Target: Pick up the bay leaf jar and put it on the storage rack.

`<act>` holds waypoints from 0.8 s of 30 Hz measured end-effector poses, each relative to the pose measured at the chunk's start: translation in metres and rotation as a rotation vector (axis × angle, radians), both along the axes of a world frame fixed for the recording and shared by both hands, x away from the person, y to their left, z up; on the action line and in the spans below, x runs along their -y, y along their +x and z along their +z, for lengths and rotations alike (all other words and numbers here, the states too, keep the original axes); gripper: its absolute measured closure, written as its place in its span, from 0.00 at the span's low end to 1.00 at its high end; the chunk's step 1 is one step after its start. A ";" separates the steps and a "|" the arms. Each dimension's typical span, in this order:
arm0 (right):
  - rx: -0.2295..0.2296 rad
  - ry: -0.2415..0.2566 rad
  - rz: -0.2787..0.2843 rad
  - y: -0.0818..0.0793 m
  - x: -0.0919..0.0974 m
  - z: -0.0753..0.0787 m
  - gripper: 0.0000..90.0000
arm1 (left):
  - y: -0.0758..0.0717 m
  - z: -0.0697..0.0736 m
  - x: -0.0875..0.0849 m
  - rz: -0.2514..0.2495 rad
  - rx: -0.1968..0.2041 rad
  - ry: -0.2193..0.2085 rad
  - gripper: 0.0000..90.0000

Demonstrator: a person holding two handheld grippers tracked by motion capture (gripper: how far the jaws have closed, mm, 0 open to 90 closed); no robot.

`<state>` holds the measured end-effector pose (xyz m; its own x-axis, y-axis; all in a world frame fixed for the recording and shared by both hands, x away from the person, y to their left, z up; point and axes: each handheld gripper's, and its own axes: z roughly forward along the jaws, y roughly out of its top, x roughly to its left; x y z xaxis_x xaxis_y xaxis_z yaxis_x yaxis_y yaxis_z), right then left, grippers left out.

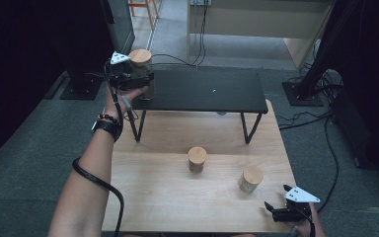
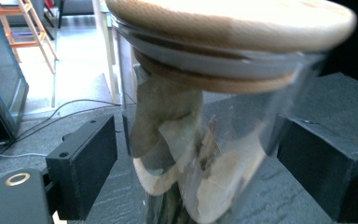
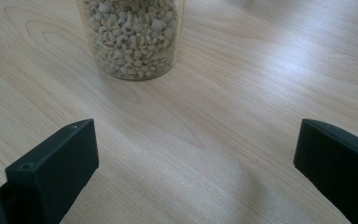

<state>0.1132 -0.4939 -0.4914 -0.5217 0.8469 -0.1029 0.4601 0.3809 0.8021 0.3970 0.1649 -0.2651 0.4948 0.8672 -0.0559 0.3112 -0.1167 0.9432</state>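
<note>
A glass jar with a wooden lid (image 1: 141, 61) stands at the left end of a black raised shelf (image 1: 202, 91). In the left gripper view this jar (image 2: 205, 93) holds pale dried pieces and sits between the jaws of my left gripper (image 2: 198, 154). A thin gap shows beside the left jaw, so the gripper (image 1: 137, 81) is open around the jar. My right gripper (image 1: 276, 196) rests open at the table's front right corner. Ahead of its (image 3: 196, 158) empty jaws stands a jar of pale grains (image 3: 133, 37), also seen from above (image 1: 250, 178).
A third wooden-lidded jar (image 1: 197, 159) stands mid-table on the light wooden table (image 1: 177, 207). The shelf stands on thin black legs (image 1: 246, 129) over the table's far half. Cables trail on the grey floor behind and to the right.
</note>
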 end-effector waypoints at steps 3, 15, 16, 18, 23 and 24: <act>0.003 -0.001 0.002 0.000 0.000 0.000 0.00 | -0.002 0.000 -0.004 -0.019 -0.002 0.008 0.13; 0.001 -0.003 -0.002 0.000 -0.001 0.000 0.00 | -0.020 -0.003 -0.020 -0.028 0.013 0.006 0.13; 0.000 -0.003 -0.001 0.000 -0.001 0.000 0.00 | -0.022 -0.003 -0.020 -0.028 0.017 0.006 0.13; 0.000 -0.005 -0.001 0.000 -0.001 0.000 0.00 | -0.025 -0.004 -0.022 -0.027 0.025 0.003 0.13; 0.000 -0.005 -0.002 0.000 -0.001 0.000 0.00 | -0.030 -0.009 -0.026 -0.028 0.023 0.002 0.13; 0.000 -0.005 -0.002 0.000 -0.001 0.000 0.00 | -0.031 -0.009 -0.027 -0.031 0.022 0.004 0.13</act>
